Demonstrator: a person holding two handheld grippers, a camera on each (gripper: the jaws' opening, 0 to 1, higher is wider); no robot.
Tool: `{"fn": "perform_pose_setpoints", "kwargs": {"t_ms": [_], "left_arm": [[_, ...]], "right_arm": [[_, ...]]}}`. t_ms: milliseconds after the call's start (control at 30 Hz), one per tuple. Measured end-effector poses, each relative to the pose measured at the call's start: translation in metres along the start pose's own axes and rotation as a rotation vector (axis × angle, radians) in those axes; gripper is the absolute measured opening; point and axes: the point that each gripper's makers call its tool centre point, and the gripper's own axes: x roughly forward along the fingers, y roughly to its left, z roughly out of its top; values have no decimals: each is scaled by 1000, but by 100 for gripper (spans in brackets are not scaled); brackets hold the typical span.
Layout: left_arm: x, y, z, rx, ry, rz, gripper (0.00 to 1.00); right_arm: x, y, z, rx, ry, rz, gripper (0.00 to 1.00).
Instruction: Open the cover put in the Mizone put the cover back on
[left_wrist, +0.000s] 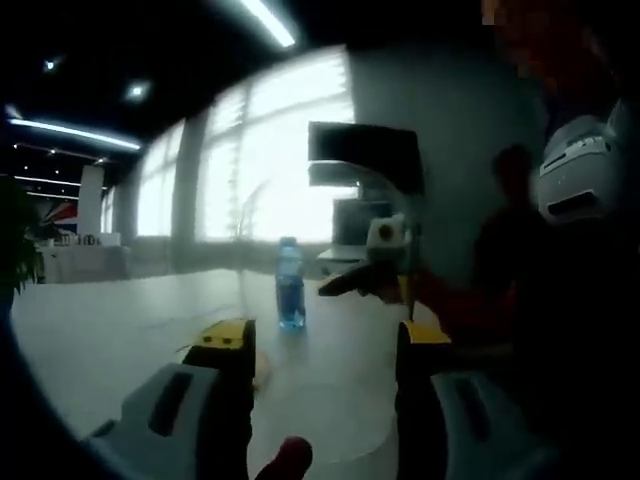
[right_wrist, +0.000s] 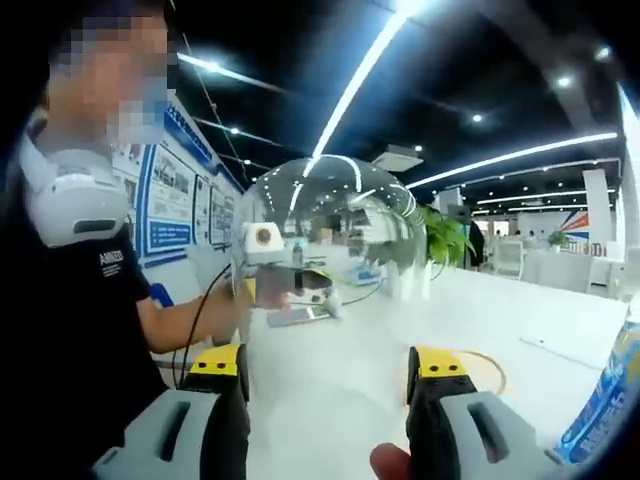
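Observation:
A clear glass dome cover (right_wrist: 330, 230) stands upright on the white table between my two grippers. In the left gripper view the cover (left_wrist: 320, 400) shows faintly, its round rim low between my jaws. My left gripper (left_wrist: 325, 335) has its jaws wide apart on either side of the cover; I cannot tell whether they touch it. My right gripper (right_wrist: 330, 362) is open, short of the cover. The blue Mizone bottle (left_wrist: 290, 285) stands upright beyond the cover, and its label (right_wrist: 610, 400) shows at the right edge. Each gripper appears past the glass: the right one (left_wrist: 385, 262), the left one (right_wrist: 290, 280).
A thin wooden ring (right_wrist: 482, 370) lies on the table (right_wrist: 330, 400) right of my right jaw. The person (right_wrist: 90, 260) stands close on the left, forearm reaching toward the cover. A green plant (right_wrist: 450, 240) and chairs stand behind. Bright windows (left_wrist: 260, 160) back the far side.

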Motion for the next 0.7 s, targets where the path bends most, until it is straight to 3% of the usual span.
{"fn": "perform_pose_setpoints", "kwargs": {"t_ms": [267, 400, 500, 567, 633, 700], "left_arm": [[-7, 4, -3, 1, -1, 46, 33], [-15, 9, -6, -23, -15, 80, 27], [-23, 21, -9, -23, -8, 158, 18], [-29, 30, -8, -49, -20, 212, 19], [-33, 29, -7, -60, -34, 213, 20], [-35, 30, -7, -60, -34, 227, 21]], "right_arm": [[-13, 8, 4, -32, -20, -93, 37], [-22, 3, 3, 40, -50, -160, 35], [-28, 0, 1, 76, -72, -199, 33], [-31, -4, 0, 139, -102, -237, 33], [-34, -4, -5, 200, -134, -257, 33], [-38, -6, -13, 206, -133, -292, 33]]}}
